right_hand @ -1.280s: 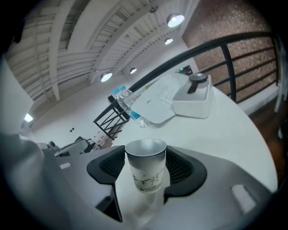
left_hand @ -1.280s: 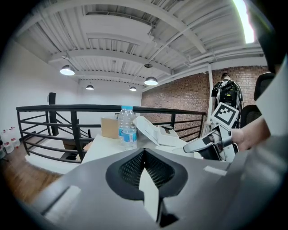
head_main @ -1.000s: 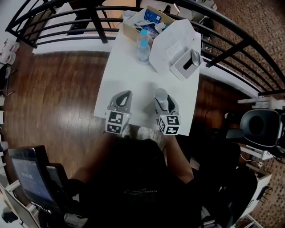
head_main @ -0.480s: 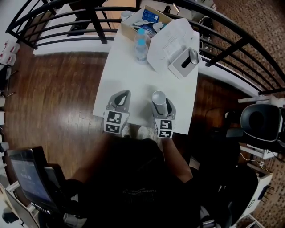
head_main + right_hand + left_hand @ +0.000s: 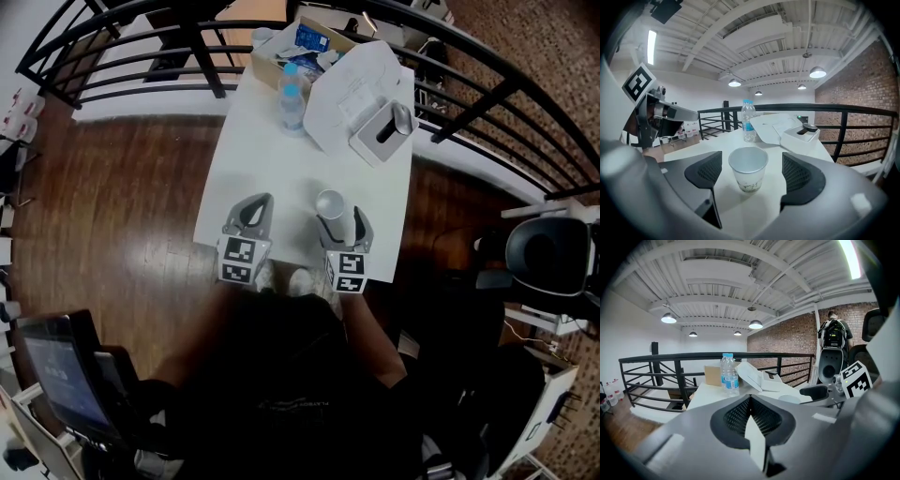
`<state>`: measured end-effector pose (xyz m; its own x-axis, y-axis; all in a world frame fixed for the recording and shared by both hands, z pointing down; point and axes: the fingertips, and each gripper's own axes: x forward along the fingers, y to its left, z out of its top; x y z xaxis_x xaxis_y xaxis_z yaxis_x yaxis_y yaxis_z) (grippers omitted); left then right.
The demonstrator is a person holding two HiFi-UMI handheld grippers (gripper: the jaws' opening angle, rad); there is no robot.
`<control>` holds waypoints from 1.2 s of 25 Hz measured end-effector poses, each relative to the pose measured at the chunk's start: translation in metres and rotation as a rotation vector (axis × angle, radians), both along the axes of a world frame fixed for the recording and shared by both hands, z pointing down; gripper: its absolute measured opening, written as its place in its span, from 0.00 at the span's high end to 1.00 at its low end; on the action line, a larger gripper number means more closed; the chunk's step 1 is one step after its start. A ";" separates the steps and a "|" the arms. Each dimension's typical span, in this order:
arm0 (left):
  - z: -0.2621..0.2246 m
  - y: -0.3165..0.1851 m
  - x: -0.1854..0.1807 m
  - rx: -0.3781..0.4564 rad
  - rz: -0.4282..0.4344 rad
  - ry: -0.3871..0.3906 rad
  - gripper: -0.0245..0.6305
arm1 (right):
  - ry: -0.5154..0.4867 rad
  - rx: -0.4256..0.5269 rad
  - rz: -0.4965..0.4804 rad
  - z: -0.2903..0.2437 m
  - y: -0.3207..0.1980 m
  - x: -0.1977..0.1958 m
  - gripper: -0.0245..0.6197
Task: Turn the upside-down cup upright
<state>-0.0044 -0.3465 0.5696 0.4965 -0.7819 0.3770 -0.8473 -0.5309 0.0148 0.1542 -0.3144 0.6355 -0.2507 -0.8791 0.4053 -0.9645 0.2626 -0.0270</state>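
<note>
Standing upright on the white table point(image 5: 272, 155), the disposable cup point(image 5: 748, 168) sits free between the jaws of the right gripper point(image 5: 341, 223), which have just been opening to release it. The left gripper point(image 5: 751, 401) idles beside, jaws closed on nothing.

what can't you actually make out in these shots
Print on the cup: right gripper view, too small and blurred to read.
Bottle label: too small in every view.
Cardboard box contents: left gripper view, hidden by its wall.
Most of the cup: left gripper view, behind the left gripper body.
</note>
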 end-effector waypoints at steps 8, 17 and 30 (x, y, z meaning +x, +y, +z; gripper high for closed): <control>-0.008 0.015 0.005 0.020 -0.026 -0.014 0.96 | 0.013 0.122 -0.017 -0.051 0.006 0.003 0.39; -0.012 0.049 0.007 0.019 -0.054 -0.032 0.96 | 0.018 0.217 -0.024 -0.082 0.028 0.003 0.71; -0.007 0.088 -0.019 0.014 -0.066 -0.013 0.96 | 0.067 0.253 0.005 -0.094 0.065 -0.010 0.94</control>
<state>-0.0233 -0.2588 0.5622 0.4393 -0.8178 0.3719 -0.8804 -0.4743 -0.0030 0.1442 -0.2496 0.5419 -0.2258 -0.9560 0.1875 -0.9634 0.2477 0.1026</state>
